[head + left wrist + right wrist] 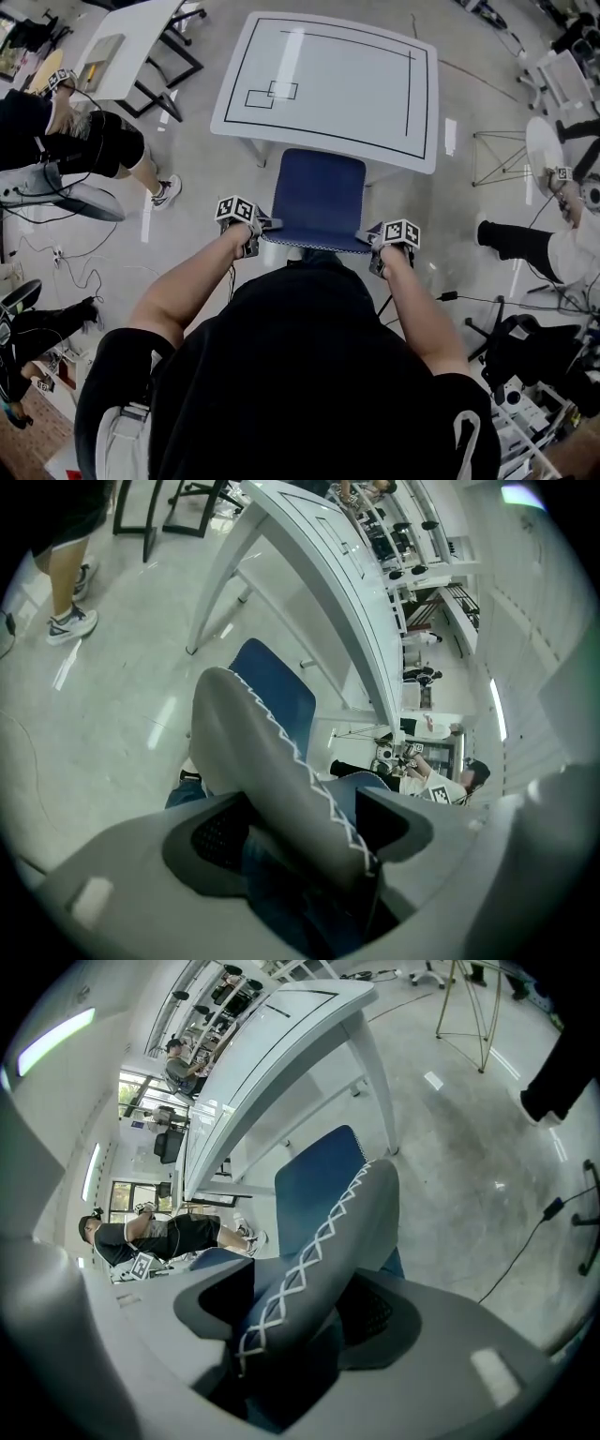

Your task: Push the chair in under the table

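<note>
The chair (319, 197) has a blue seat and a grey backrest with white zigzag stitching. Its seat front reaches the near edge of the white table (328, 80), which is marked with black lines. My left gripper (251, 230) is shut on the left end of the backrest, and my right gripper (380, 246) is shut on the right end. In the left gripper view the backrest edge (272, 771) runs between the jaws of the left gripper (300, 832). In the right gripper view the backrest (319, 1251) fills the gap of the right gripper (295, 1312). The chair's legs are hidden.
A person's legs and shoe (164, 192) stand at the left, near a second white table (131, 42). Another person's leg (511, 239) reaches in from the right. A thin metal stand (497, 155) is right of the table. Cables (75, 262) lie on the floor.
</note>
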`<state>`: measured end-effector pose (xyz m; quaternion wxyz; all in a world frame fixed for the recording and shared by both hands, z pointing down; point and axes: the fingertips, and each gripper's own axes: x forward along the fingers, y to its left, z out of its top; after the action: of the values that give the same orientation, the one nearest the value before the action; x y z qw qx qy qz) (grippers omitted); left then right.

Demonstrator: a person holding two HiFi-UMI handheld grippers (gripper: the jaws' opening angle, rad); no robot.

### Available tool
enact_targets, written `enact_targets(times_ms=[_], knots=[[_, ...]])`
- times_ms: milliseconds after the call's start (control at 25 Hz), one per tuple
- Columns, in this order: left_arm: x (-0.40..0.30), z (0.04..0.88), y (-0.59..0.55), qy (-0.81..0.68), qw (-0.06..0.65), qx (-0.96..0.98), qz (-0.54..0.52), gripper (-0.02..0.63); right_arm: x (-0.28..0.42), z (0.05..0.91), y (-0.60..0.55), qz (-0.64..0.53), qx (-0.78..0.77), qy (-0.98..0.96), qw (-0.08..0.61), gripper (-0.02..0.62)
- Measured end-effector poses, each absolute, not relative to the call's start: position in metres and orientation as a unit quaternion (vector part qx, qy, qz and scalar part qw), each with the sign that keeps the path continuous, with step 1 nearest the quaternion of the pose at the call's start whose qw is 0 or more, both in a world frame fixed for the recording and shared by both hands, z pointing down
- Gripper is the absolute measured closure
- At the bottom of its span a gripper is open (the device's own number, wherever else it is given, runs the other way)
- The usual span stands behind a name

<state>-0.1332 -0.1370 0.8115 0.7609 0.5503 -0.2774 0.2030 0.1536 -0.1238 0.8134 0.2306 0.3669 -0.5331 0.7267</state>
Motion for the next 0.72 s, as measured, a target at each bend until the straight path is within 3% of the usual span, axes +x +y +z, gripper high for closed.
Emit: enact_targets(times_ms=[720], knots=[[-0.134, 0.843, -0.239, -0.316, 0.752, 0.555, 0.161, 0.25, 0.154, 0.849, -0.221, 0.708, 0.362, -0.561, 0.229, 0.282]])
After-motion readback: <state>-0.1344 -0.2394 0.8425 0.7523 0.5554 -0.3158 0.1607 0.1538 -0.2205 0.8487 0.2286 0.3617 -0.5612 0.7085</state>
